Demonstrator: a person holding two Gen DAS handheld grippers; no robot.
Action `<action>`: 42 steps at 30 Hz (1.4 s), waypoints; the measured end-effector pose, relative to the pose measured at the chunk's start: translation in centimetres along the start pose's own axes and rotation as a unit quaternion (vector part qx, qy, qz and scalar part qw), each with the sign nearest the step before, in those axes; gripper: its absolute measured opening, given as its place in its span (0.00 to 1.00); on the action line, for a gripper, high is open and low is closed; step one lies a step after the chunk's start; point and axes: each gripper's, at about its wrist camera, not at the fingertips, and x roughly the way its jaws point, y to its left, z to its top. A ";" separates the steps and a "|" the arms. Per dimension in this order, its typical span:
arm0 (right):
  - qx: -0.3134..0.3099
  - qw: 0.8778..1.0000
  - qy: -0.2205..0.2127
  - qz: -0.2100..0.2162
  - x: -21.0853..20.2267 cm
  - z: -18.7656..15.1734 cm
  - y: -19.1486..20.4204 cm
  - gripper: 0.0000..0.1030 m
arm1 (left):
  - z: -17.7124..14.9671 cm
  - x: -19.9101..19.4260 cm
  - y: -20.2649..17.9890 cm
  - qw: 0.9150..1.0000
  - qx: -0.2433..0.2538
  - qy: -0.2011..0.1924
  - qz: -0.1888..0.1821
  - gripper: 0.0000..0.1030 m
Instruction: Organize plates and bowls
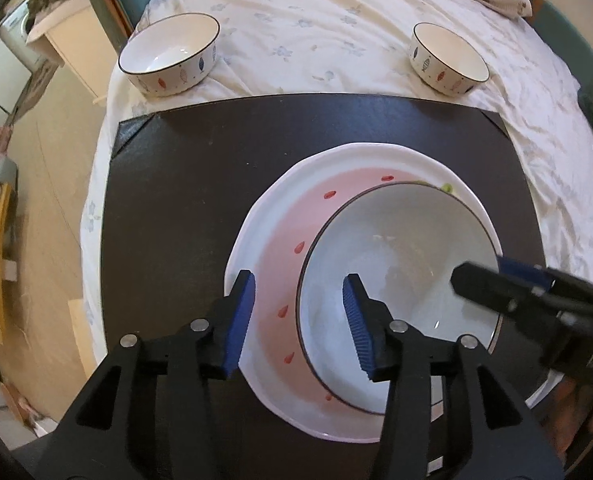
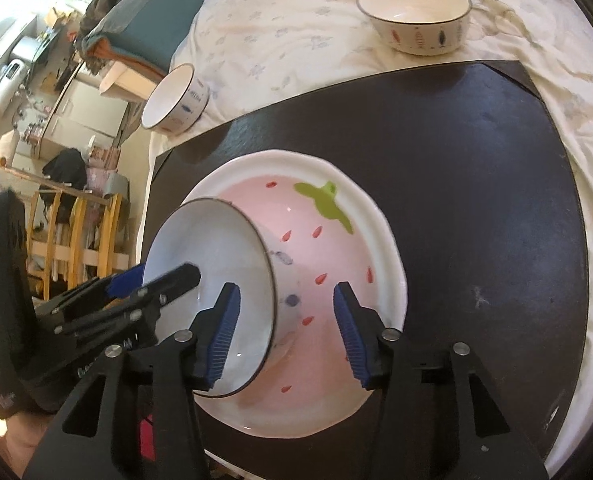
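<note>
A pink strawberry-pattern plate (image 1: 272,248) (image 2: 328,248) lies on a dark mat (image 1: 196,160) (image 2: 476,160). In it stands a white bowl (image 1: 396,260) (image 2: 200,240) with a dark rim. My left gripper (image 1: 300,284) (image 2: 164,274) straddles the bowl's left rim, one blue pad inside and one outside over the plate, with gaps on both sides. My right gripper (image 2: 286,290) (image 1: 480,270) straddles the opposite rim the same way, and its pads do not touch the wall. Both are open.
Two more white bowls with fish patterns stand on the floral sheet beyond the mat, one at the far left (image 1: 168,52) (image 2: 174,100) and one at the far right (image 1: 448,58) (image 2: 414,12). Wooden chairs (image 2: 76,240) and furniture stand off the bed's left side.
</note>
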 end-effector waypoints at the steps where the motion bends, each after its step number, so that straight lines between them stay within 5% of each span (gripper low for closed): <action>1: 0.004 1.000 -0.003 0.002 -0.2 0.1 -0.1 0.53 | -0.1 -0.2 0.0 1.000 0.001 -0.001 0.002 0.41; 3: 0.012 1.000 -0.007 0.009 -0.5 0.2 -0.4 0.54 | -0.1 -0.6 0.2 1.000 -0.004 -0.003 0.003 0.43; 9: 0.020 0.999 -0.029 0.024 -2.2 0.6 -0.3 0.63 | -0.5 -2.2 1.0 0.999 -0.034 -0.021 -0.005 0.73; 25: 0.047 0.994 -0.089 0.032 -7.7 3.4 -1.9 0.70 | 3.8 -5.6 2.5 0.992 -0.095 -0.076 0.043 0.73; 34: 0.138 0.981 -0.121 0.062 -9.8 8.1 -7.3 0.70 | 9.7 -5.5 -1.6 0.994 -0.045 -0.086 0.052 0.73; 42: 0.184 0.973 -0.133 0.040 -10.3 12.4 -12.3 0.70 | 15.1 -3.7 -5.3 0.996 -0.035 -0.074 0.025 0.73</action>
